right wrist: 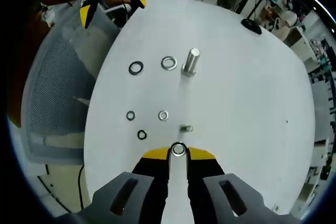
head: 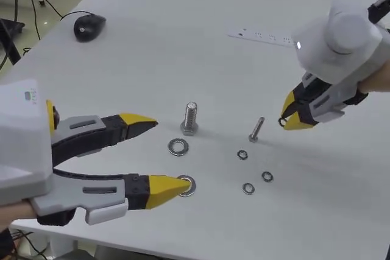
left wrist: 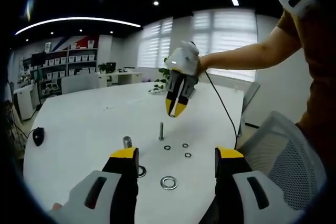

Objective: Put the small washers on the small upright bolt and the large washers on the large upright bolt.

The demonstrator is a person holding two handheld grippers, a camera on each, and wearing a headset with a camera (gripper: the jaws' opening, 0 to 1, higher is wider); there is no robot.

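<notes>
On table (head: 152,53), large bolt (head: 190,119) upright

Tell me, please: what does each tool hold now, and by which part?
The right tool pinches one small washer by its edge, between its shut jaw tips. The left tool is open and holds nothing.

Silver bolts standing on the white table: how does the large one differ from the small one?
The large silver bolt is thicker and taller than the small silver bolt. Two large metal washers lie beside the large bolt, small washers beside the small bolt. Both stand head down on the white table.
</notes>
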